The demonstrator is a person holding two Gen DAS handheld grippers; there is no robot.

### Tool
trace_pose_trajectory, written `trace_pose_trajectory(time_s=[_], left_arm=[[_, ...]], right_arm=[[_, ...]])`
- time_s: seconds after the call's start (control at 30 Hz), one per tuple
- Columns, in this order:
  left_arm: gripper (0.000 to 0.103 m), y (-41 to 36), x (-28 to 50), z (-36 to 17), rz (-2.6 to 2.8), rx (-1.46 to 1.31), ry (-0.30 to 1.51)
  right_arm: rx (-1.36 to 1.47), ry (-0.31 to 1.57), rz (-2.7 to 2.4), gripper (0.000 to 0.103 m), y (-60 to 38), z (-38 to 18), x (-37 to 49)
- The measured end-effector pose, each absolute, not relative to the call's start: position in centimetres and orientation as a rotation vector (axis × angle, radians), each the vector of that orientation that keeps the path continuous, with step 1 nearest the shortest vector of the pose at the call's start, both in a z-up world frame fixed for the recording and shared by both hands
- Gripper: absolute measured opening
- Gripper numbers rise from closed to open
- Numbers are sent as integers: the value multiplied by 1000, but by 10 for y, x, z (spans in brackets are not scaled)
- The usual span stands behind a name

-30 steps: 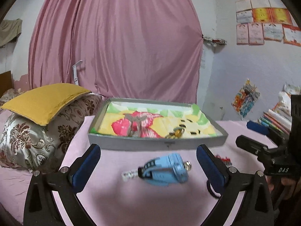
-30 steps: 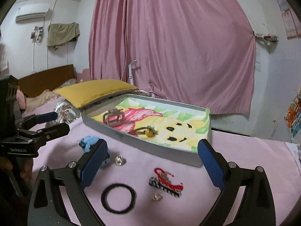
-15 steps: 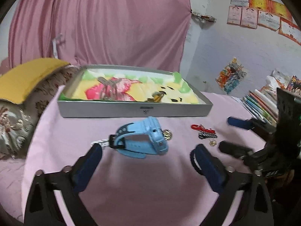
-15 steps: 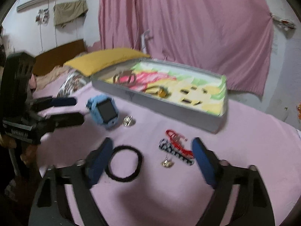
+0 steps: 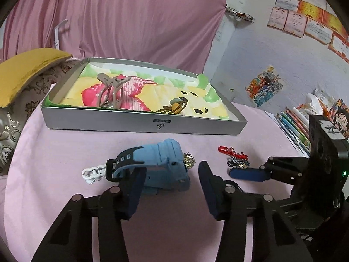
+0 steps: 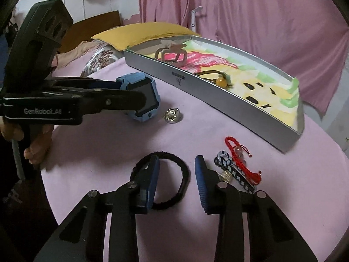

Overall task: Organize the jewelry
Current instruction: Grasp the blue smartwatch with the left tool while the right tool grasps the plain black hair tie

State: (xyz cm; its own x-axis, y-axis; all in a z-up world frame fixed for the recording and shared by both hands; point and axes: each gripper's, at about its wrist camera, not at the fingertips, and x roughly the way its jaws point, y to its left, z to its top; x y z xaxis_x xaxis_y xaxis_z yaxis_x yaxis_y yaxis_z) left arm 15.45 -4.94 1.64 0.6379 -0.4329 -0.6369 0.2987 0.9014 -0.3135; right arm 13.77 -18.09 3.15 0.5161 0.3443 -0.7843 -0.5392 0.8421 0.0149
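Observation:
A blue watch (image 5: 160, 163) lies on the pink cloth in front of the grey tray (image 5: 141, 126). My left gripper (image 5: 170, 181) is open with its fingers on either side of the watch; it also shows in the right wrist view (image 6: 139, 100). My right gripper (image 6: 176, 174) is open, low over a black hair tie (image 6: 181, 174); one finger stands inside the loop. A red cord bracelet (image 6: 240, 157) and a blue-white braided one (image 6: 226, 163) lie to its right. A silver ring (image 6: 172, 115) lies by the watch. In the tray are a taupe hair claw (image 5: 111, 87) and an amber-bead hair tie (image 5: 174, 107).
A yellow pillow (image 5: 24, 69) on a patterned cushion lies left of the tray. Stacked books (image 5: 294, 124) stand at the right edge. A pink curtain (image 5: 130, 21) hangs behind. The right gripper shows in the left wrist view (image 5: 246, 174).
Both grippers have moved down and forward. The left now straddles the blue watch. The right now sits over the black hair tie and has narrowed its opening.

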Motion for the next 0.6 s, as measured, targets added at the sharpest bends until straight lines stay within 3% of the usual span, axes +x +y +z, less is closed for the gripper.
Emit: trace_pose_trajectory(time_s=[0.3,0.6], left_arm=[[22,-51,162,16,-444,-203,799],[16,-56,147,28,-450,-140,729]], right_arm=[[-243,893,587,5,-181,32,142],[-257,790,537,5,-185,47,127]])
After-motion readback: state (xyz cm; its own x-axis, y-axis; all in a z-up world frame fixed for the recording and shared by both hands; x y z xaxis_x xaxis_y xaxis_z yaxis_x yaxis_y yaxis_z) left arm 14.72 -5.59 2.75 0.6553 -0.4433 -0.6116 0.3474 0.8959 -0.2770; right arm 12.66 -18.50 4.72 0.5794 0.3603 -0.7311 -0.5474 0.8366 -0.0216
